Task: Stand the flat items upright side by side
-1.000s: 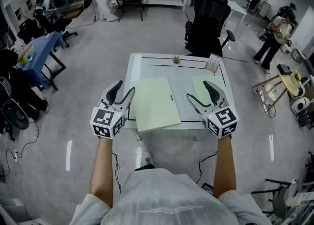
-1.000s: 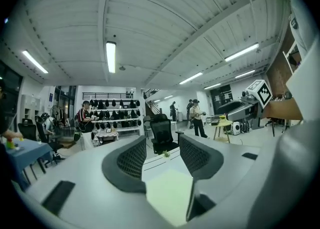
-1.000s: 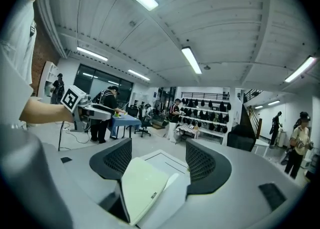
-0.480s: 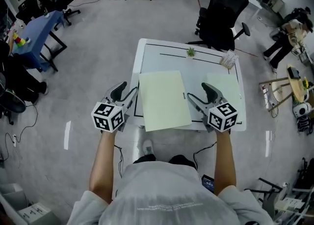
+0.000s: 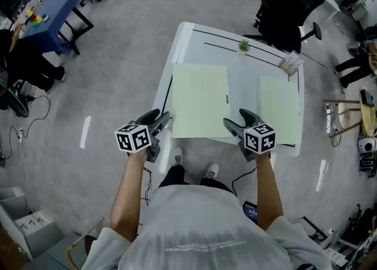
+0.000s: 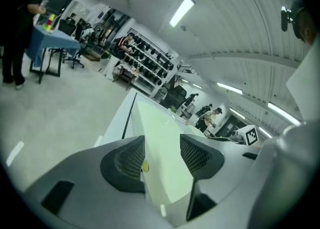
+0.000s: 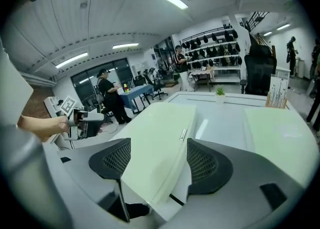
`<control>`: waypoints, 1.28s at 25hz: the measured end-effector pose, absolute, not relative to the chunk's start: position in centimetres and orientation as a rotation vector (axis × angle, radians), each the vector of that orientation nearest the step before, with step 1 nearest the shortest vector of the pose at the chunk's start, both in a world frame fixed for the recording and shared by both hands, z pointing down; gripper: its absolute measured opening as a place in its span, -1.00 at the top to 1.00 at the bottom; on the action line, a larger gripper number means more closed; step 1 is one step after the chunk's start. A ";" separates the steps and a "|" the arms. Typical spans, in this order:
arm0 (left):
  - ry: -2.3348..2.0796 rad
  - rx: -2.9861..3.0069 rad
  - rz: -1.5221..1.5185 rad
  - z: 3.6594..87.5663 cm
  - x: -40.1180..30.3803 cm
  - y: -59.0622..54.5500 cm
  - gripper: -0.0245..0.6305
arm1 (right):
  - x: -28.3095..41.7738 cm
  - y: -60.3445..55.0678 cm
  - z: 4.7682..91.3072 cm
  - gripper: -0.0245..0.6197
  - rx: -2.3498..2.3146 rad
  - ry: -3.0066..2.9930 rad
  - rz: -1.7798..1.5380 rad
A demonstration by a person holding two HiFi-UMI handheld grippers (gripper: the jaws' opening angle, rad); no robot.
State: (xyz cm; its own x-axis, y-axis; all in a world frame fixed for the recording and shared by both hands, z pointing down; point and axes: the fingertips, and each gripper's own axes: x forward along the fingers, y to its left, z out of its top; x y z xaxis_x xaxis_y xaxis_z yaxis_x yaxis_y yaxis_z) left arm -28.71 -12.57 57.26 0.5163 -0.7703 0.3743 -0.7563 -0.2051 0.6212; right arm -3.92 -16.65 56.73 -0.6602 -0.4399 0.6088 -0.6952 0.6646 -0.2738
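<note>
Two pale green flat folders lie on the white table (image 5: pixel 246 89): a large one (image 5: pixel 200 101) at the left and a second one (image 5: pixel 280 109) at the right. My left gripper (image 5: pixel 160 122) is at the table's near left corner, by the large folder's near left corner. Its jaws are open, and the folder (image 6: pixel 156 123) shows in the gap between them (image 6: pixel 162 155), untouched by the pads. My right gripper (image 5: pixel 234 124) is at the same folder's near right corner, jaws open (image 7: pixel 157 160), framing the folder's edge (image 7: pixel 160 128). The second folder (image 7: pixel 280 133) lies to its right.
A tiny potted plant (image 5: pixel 244 45) and a card stand (image 5: pixel 290 62) stand at the table's far edge. A black office chair (image 5: pixel 288 3) is behind the table. A blue table (image 5: pixel 59 12) stands far left. People stand at the room's right edge.
Both grippers have dropped from beside the large folder to the table's near edge and rolled. The head view has shifted, so the table sits higher in the picture.
</note>
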 end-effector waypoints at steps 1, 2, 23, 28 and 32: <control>-1.245 1.925 -0.045 58.1 -28.2 -11.8 0.22 | -3.6 -16.3 57.5 -0.15 0.869 -2.368 0.693; -1.239 1.881 -0.063 59.0 -27.7 -11.1 0.20 | -3.4 -16.1 58.3 -0.15 0.858 -2.356 0.702; -0.774 1.436 -0.579 66.9 -22.4 -6.7 -0.14 | -4.1 -13.6 63.9 -0.14 0.725 -2.246 0.674; -0.722 1.374 -0.582 67.8 -21.9 -6.5 -0.07 | -4.2 -13.6 64.0 -0.14 0.722 -2.253 0.704; -0.673 1.392 -0.687 66.0 -21.5 -7.2 -0.03 | -4.1 -13.6 64.0 -0.14 0.711 -2.257 0.728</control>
State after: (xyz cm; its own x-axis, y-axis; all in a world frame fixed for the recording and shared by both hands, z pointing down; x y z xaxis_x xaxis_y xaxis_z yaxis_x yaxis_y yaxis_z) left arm -21.47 -7.20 66.02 0.6382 -0.7696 0.0205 0.0365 0.0569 0.9977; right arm -4.05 -13.56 64.03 -0.6389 -0.2864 0.7140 -0.6495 0.6982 -0.3011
